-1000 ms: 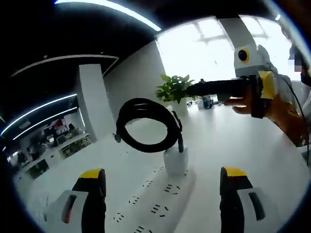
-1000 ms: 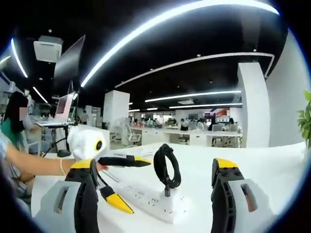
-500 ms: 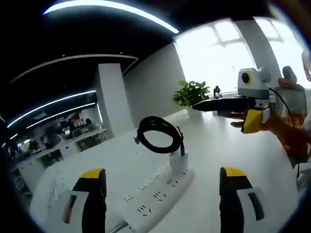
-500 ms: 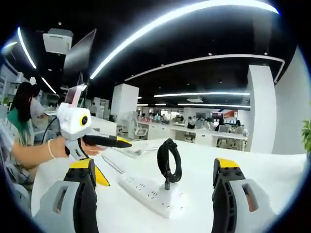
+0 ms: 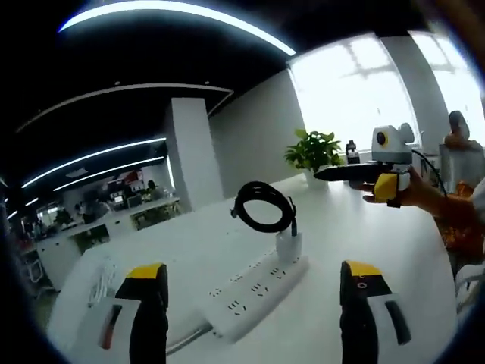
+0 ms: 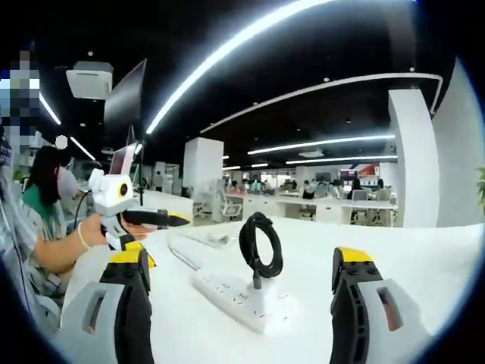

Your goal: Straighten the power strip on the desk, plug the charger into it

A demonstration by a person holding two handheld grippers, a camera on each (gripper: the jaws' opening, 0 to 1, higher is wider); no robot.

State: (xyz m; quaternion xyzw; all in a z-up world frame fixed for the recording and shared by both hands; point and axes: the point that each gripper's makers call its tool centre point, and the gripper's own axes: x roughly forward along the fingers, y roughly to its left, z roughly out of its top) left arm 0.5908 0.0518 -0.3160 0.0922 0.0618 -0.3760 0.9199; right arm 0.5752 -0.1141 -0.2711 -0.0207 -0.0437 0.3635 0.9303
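Lying flat on the white tabletop is the power strip, w/ the white charger plugged upright into a socket near its far end in left gripper view. Charger's black cable is coiled in a loop, standing up above the charger body. Strip's own cord exits at the near end, toward lower left of that view.

Left gripper: jaws spread wide, nothing between them, yellow-tipped, held back from the strip w/ strip's near end lying between the two jaws in the pic. Not touching strip or charger.

Right gripper: jaws also spread apart, empty; in right gripper view the power strip sits just beyond them, charger + coiled cable upright btwn the jaw tips in the pic. No contact.

Each gripper shows in the other's view: right gripper at right side of left gripper view, held in a hand above the tabletop, well apart from the strip; left gripper at left of right gripper view, also hand-held, near tabletop edge.

Bkgd: potted plant on far part of tabletop by bright window; open office w/ ceiling light strips; seated person at left of right gripper view.
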